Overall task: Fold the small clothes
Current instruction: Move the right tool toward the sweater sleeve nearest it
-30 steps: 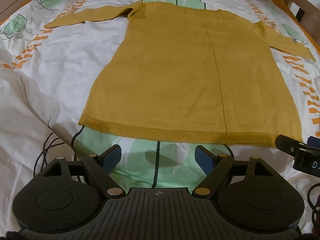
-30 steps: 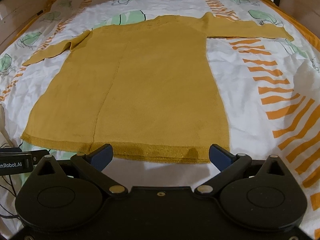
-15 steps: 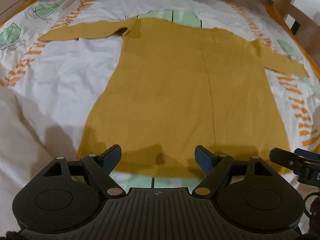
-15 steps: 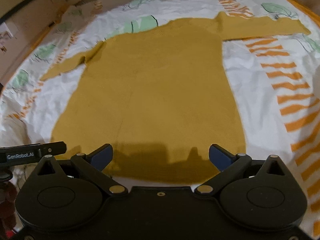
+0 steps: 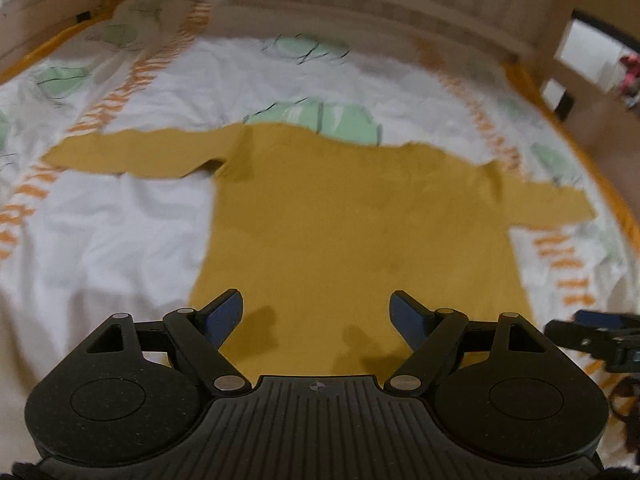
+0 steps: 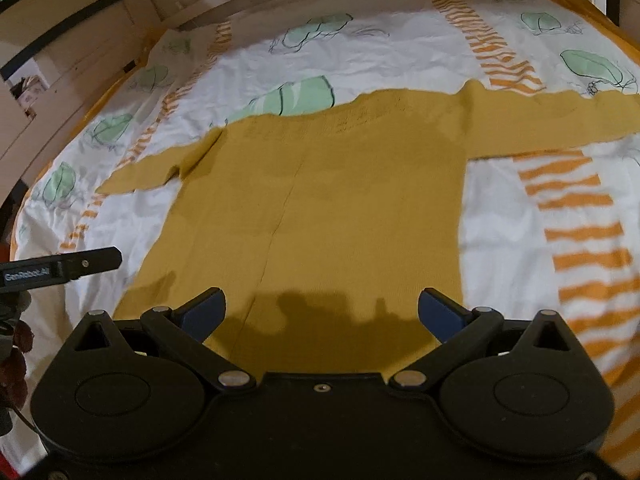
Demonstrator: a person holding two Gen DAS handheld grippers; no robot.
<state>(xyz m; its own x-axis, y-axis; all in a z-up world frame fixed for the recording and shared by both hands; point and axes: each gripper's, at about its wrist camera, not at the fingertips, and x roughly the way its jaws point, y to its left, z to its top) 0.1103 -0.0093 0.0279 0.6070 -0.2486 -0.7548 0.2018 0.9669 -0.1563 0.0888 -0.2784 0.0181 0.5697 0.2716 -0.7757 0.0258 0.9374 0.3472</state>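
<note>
One mustard-yellow sweater (image 6: 320, 208) lies flat on a white bedsheet (image 6: 400, 52) printed with green leaves and orange stripes, both sleeves spread outward. Two grippers hover above its lower half. The left gripper (image 5: 316, 312) has its jaws wide apart, nothing between them; the right gripper (image 6: 320, 312) is likewise spread and empty. The sweater's hem is hidden behind the gripper bodies, and the left view is blurred.

Both wrist cameras look steeply down from the near side toward the far bed frame (image 5: 360, 4), probably from close above. Both views share the sweater (image 5: 360, 232) (image 6: 340, 208) on the sheet (image 5: 100, 232) (image 6: 504, 232).
</note>
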